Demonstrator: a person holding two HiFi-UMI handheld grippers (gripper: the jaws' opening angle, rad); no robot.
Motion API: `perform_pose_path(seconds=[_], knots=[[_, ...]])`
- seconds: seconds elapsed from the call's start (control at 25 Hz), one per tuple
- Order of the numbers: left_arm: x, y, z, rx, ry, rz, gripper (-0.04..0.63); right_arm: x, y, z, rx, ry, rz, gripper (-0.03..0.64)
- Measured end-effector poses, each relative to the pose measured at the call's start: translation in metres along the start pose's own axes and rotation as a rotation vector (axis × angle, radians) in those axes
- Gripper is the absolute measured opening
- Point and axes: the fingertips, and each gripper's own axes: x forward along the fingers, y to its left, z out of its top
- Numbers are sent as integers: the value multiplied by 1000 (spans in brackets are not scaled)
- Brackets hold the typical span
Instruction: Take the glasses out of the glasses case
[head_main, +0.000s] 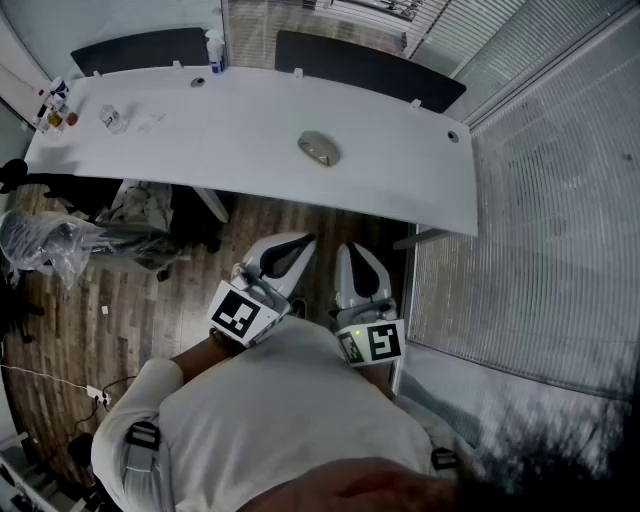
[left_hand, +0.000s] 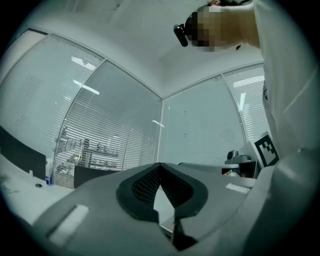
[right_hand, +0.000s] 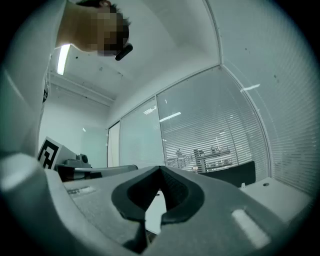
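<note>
A grey oval glasses case lies closed on the long white table, near its middle. I hold both grippers close to my chest, well short of the table's near edge. The left gripper is shut with nothing between its jaws, and its tips meet in the left gripper view. The right gripper is shut and empty too, its tips together in the right gripper view. Both point roughly level toward the table. The glasses are not in sight.
A spray bottle stands at the table's far edge, with small bottles and a crumpled wrapper at the far left. Two dark chairs sit behind the table. Glass walls with blinds close off the right. Bags lie on the wood floor.
</note>
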Motion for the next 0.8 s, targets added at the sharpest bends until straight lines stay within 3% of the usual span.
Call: perform_pose_path(seconds=[0.8], knots=[[1, -8, -3, -11, 20, -8, 3, -7, -4, 2, 36, -5, -2, -2]])
